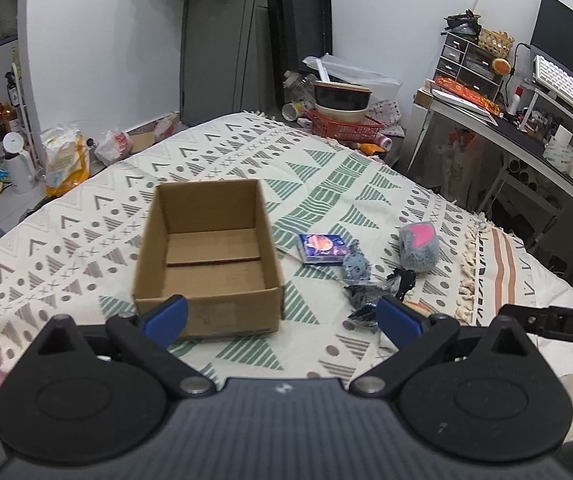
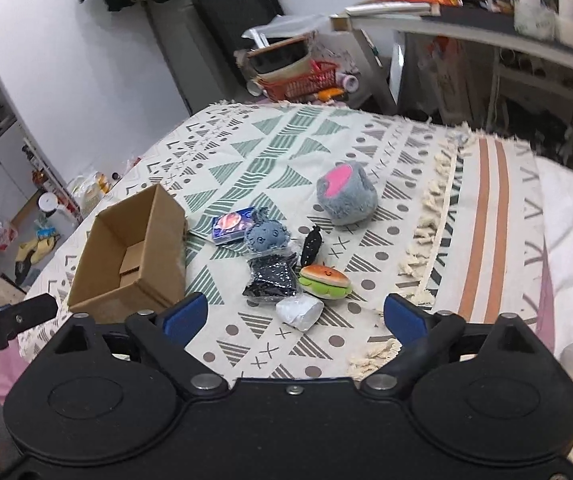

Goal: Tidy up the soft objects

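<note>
An empty open cardboard box [image 1: 206, 256] [image 2: 130, 256] stands on the patterned cloth [image 1: 326, 184]. Right of it lie a grey and pink plush [image 1: 418, 246] [image 2: 346, 194], a blue round plush [image 1: 356, 266] [image 2: 266, 236], a small picture box [image 1: 320, 248] [image 2: 232, 224], a dark plastic-wrapped item [image 2: 272, 278], a small black plush [image 2: 311, 245], a burger plush [image 2: 324, 280] and a white wrapped piece [image 2: 298, 312]. My left gripper [image 1: 282, 316] is open and empty, just in front of the box. My right gripper [image 2: 294, 316] is open and empty, just short of the white piece.
A red basket with bowls [image 1: 342, 114] stands beyond the far edge of the cloth. A cluttered desk [image 1: 526, 120] is at the right. Bags and bottles [image 1: 62, 156] lie on the floor at the left. A striped cloth [image 2: 482, 216] covers the right side.
</note>
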Motion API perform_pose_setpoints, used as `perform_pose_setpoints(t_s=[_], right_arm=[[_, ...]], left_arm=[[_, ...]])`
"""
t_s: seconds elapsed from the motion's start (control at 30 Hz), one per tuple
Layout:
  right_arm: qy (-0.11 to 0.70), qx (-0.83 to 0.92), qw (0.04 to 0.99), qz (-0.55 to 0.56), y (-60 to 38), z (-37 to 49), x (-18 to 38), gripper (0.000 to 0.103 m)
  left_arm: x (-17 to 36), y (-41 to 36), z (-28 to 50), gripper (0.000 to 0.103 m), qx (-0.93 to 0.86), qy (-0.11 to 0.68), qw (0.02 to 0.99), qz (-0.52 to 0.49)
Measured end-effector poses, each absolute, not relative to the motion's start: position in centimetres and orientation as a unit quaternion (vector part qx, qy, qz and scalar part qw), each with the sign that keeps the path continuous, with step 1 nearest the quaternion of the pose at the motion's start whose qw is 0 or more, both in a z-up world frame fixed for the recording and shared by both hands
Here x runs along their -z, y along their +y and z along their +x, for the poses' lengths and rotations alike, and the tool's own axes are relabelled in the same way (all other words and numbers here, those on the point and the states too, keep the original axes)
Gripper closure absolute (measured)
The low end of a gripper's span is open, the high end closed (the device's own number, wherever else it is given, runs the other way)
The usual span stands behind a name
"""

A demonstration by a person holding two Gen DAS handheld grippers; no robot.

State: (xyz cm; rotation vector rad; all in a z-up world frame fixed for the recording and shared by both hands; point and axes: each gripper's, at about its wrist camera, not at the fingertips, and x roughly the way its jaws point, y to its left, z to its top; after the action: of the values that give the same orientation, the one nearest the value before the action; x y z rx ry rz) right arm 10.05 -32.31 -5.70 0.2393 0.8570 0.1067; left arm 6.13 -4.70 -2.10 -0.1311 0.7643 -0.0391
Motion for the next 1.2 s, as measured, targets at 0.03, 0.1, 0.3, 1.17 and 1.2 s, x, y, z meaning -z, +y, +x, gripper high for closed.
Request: perform_pose_setpoints(t_s=[0.03,0.1,0.3,1.17,1.2], right_arm=[[0.417,-0.052,0.899,0.122,-32.6,10.4,6.0,0.013],[0.423,-0.052,0.895,0.134,-33.1,11.0,6.6,0.015],[0.436,-0.046,0.880,0.182,-34.6,13.2,8.2,0.021],[0.474,-0.053,0.801,0.361,-39.5,19.7,16.5,0.036],[0.475,-0.059,0.798,0.367,-39.5,19.9,16.9,0.037]], left_arm=[[2.3,-5.1,6.5,0.002,0.019,0.373,0.925,-0.064],[2.6,-5.8,7.2,0.006,0.020,0.375,0.924,-0.066],[3.6,-7.9,9.5,0.013,0.022,0.387,0.919,-0.077],[13.2,-14.0,20.5,0.035,0.003,0.499,0.851,-0.162],[13.7,-14.1,20.8,0.035,0.000,0.504,0.847,-0.166]])
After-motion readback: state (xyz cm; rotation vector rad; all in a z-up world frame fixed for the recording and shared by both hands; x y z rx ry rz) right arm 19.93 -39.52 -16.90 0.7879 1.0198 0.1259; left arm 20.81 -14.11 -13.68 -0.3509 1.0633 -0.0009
